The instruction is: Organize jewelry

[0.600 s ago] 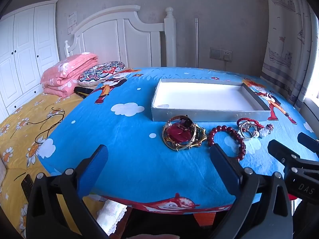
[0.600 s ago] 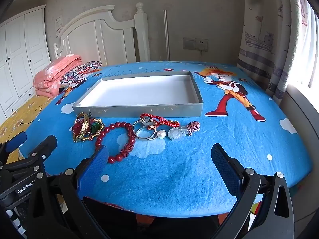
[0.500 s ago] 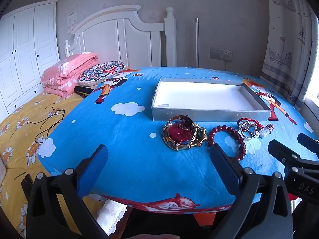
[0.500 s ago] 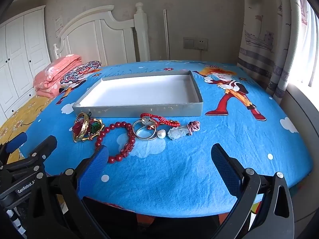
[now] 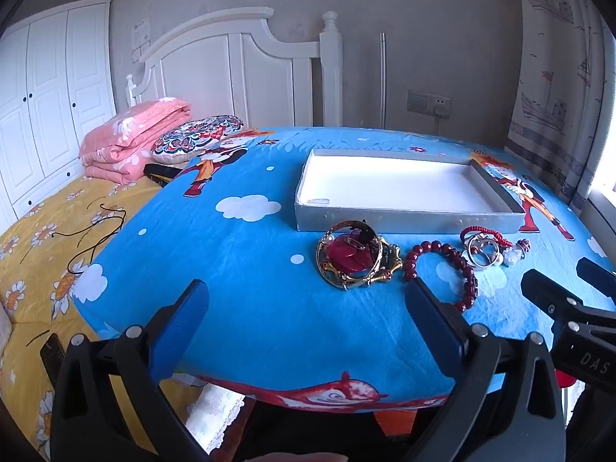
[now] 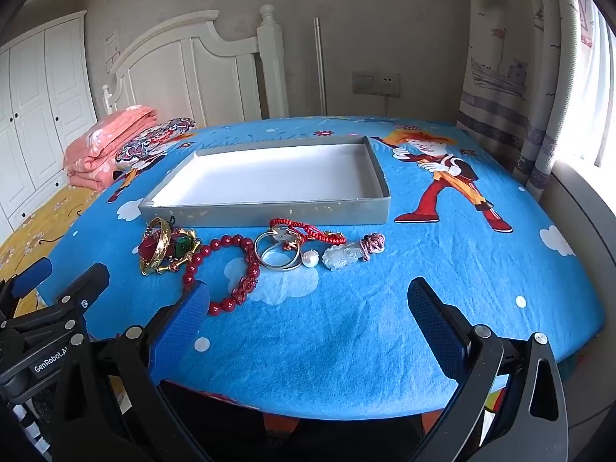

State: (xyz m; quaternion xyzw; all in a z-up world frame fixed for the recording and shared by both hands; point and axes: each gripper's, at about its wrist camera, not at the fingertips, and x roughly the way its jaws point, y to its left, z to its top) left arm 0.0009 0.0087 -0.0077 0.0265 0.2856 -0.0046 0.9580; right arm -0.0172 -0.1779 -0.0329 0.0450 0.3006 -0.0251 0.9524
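Observation:
A shallow grey tray (image 5: pixel 404 221) (image 6: pixel 265 213) with a white, bare floor sits on the blue cloth. In front of it lie a gold bangle with a red brooch (image 5: pixel 356 254) (image 6: pixel 161 246), a dark red bead bracelet (image 5: pixel 442 265) (image 6: pixel 225 269), silver rings (image 5: pixel 479 250) (image 6: pixel 277 254), a red cord bracelet (image 6: pixel 308 231), a pearl (image 6: pixel 310 258) and a clear pendant (image 6: pixel 342 256). My left gripper (image 5: pixel 308 319) is open and empty, short of the bangle. My right gripper (image 6: pixel 308 319) is open and empty, short of the rings.
The blue cartoon cloth (image 6: pixel 442 269) covers a table whose near edge lies under both grippers. A bed with pink folded quilt (image 5: pixel 131 140) and patterned pillow (image 5: pixel 196 138) lies left. Curtains (image 6: pixel 531 77) and a window ledge stand right.

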